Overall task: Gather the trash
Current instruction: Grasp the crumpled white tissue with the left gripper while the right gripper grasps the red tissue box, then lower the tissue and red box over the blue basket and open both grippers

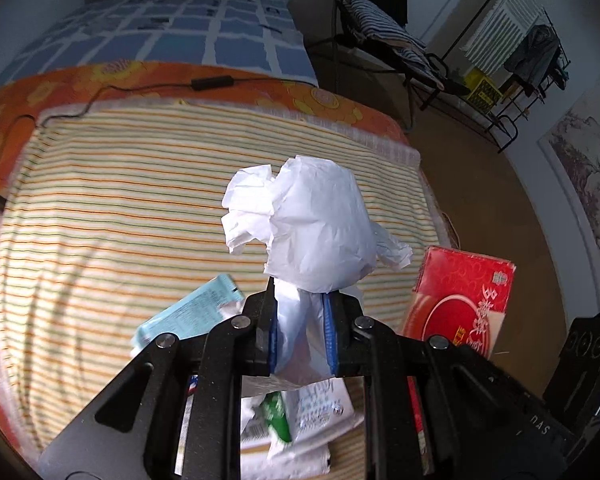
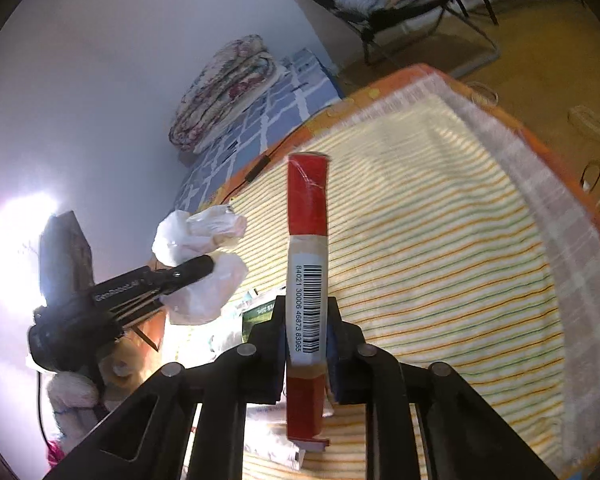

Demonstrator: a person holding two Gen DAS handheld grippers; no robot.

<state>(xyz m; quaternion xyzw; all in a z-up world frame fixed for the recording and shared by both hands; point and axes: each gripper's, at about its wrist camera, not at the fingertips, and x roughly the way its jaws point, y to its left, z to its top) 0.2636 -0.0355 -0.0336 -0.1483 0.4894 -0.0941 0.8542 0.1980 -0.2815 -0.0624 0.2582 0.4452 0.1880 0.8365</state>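
Note:
My left gripper [image 1: 300,334] is shut on a white plastic bag [image 1: 312,224] stuffed with crumpled paper, held above the striped blanket [image 1: 100,220]. It also shows in the right wrist view [image 2: 192,270], with the bag [image 2: 204,236] bulging around it. My right gripper [image 2: 306,334] is shut on a flat red box with a barcode [image 2: 307,264], held upright on its edge. The same red box [image 1: 464,304] shows at the right in the left wrist view. Loose wrappers lie below: a light blue packet [image 1: 188,312], a green and white packet [image 1: 278,416].
A bed with an orange flowered sheet [image 1: 100,76] and a blue checked cover [image 1: 180,36] lies beyond. A black cable with an adapter [image 1: 212,82] crosses it. A folding chair [image 1: 400,48] and a drying rack [image 1: 512,60] stand on the floor at the right.

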